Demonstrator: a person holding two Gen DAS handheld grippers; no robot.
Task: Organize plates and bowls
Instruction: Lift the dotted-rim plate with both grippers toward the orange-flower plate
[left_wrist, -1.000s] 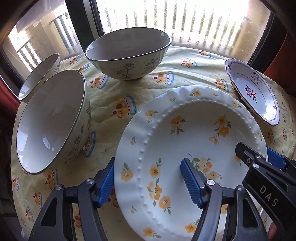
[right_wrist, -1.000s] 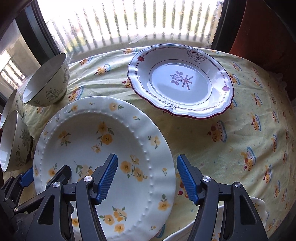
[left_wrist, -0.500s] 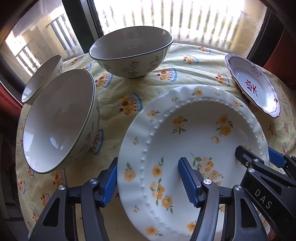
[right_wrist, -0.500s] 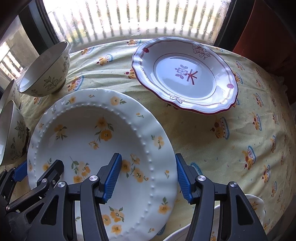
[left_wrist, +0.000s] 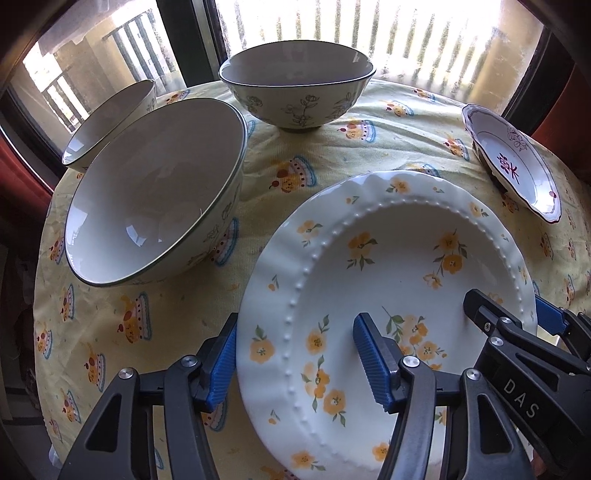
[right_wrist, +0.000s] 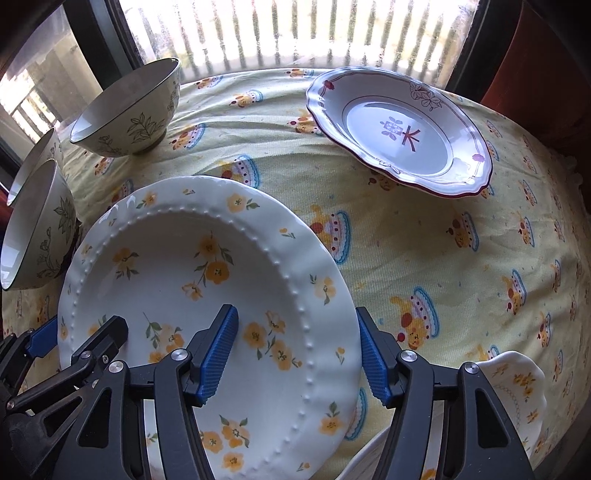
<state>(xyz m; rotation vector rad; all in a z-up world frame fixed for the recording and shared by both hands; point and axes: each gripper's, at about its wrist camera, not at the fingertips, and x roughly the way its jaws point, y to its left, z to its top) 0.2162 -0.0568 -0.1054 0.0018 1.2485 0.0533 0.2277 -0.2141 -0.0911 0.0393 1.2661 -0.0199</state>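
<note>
Gripping: we have the flowered plate (left_wrist: 388, 280) straddled on both sides, left gripper (left_wrist: 295, 365) over its left rim, right gripper (right_wrist: 295, 354) over its right rim.
Left fingers: spread, one pad (left_wrist: 373, 363) on the plate's face, the other just outside the rim; no pinch yet that we can see.
Right fingers: also spread, inner pad (right_wrist: 218, 350) above the flowers, outer pad beside the edge.
Plate: appears tilted, near edge low between our fingers; we cannot tell if it is lifted clear of the tablecloth (right_wrist: 424, 240).
Doing it well: we judge both sides should close evenly on the rim, then lift level toward the red-rimmed plate (right_wrist: 402, 136) ahead of the right fingers.
Hazard: the big bowl (left_wrist: 155, 192) sits just left of the left fingers.
Change: since a second ago both views have drawn closer; the bowl and the red-rimmed plate loom larger, finger spacing about unchanged.
</note>
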